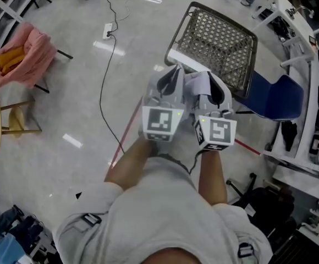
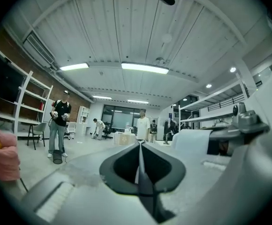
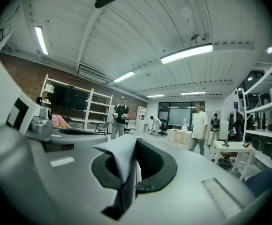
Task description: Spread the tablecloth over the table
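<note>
Two hand-held tongs sit side by side: the right gripper (image 3: 136,146) is pinching a fold of the pale grey tablecloth (image 3: 121,153), which peaks up out of its jaws and leans toward the left gripper (image 2: 139,146). The left gripper's jaws are pressed together, with only a thin pale line in the seam. The cloth looks light, thin and limp, likely to sag or slip, so it probably wants a hem corner gripped in each tongs, pulled well apart

Open lab: white shelving (image 3: 96,111), ceiling strip lights (image 2: 144,68).
</note>
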{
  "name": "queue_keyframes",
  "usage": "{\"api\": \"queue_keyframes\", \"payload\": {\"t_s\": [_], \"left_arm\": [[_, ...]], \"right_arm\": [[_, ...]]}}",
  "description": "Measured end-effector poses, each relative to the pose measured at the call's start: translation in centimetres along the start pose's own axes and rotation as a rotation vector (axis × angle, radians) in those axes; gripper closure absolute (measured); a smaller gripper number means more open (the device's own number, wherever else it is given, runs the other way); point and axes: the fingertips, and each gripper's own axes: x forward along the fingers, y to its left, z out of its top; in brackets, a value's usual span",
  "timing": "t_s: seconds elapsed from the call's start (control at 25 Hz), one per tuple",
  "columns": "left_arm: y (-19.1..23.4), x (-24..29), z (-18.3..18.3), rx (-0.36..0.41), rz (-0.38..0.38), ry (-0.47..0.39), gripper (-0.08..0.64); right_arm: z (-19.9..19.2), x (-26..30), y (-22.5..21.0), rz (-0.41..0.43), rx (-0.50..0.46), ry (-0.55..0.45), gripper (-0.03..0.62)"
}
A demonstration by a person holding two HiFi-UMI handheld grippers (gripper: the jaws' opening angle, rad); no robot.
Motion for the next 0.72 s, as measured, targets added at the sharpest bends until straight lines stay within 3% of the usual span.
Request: {"api": "queue_keyframes", "payload": {"t_s": [0.48,0.72], "left_arm": [[10.6,1.4,2.8,-0.028,0.207,-0.066,0.537],[17.3,2.7,1.1,-0.017,0.354,-0.020,0.537]], "right_arm": [[2.9,10.3,5.5,0.207,-0.019,-0.026,0.586],[1.6,17.0,9.1,0.375,0.009,-0.009,0.586]]}}
